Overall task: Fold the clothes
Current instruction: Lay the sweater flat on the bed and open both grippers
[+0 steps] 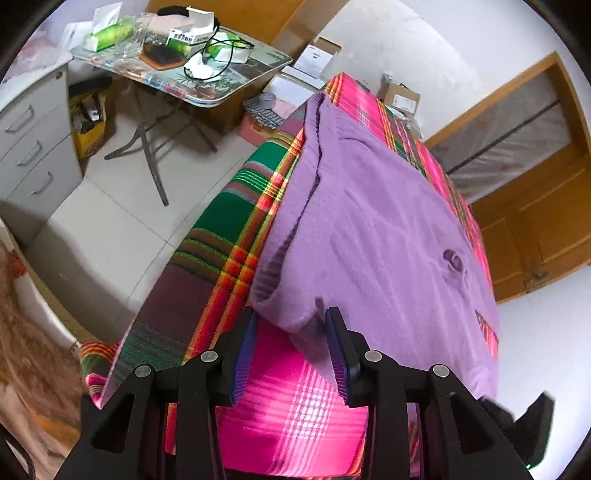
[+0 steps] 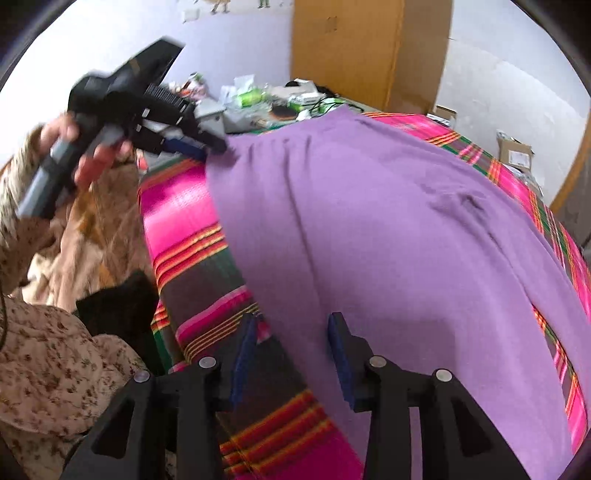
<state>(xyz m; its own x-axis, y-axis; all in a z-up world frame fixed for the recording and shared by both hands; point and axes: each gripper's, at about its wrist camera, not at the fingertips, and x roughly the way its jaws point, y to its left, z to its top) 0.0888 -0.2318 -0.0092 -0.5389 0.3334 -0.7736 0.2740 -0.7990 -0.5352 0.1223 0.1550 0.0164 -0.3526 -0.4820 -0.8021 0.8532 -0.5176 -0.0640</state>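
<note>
Garment: a purple sweater [image 1: 373, 221] lies spread flat on a bed covered by a pink, green and orange plaid blanket [image 1: 221, 236].
Left gripper [image 1: 291, 354]: jaws apart, poised over the near corner of the sweater; the hem sits between the blue pads, which do not press on it.
Right gripper [image 2: 291, 358]: jaws apart at the sweater's near edge, one finger over the blanket, the other over purple cloth; nothing clamped.
Left wrist view only: a folding counter [image 1: 258, 64] at far left carrying green tissue packs, a glass, a black cable and a white-and-green box [image 1: 190, 35]; a grey drawer unit [image 1: 37, 147]; tiled floor; a wooden door at right; a small dark pucker [image 1: 455, 260] in the sweater.
Right wrist view only: the left gripper seen from outside [image 2: 192, 144], its tips at the sweater's far left corner, held by a hand [image 2: 85, 147] with a speckled beige sleeve [image 2: 55, 369].
Writing: the box on the counter bears dark print, too small to read; labels on the cardboard cartons [image 1: 400, 96] beyond the bed are likewise illegible.
</note>
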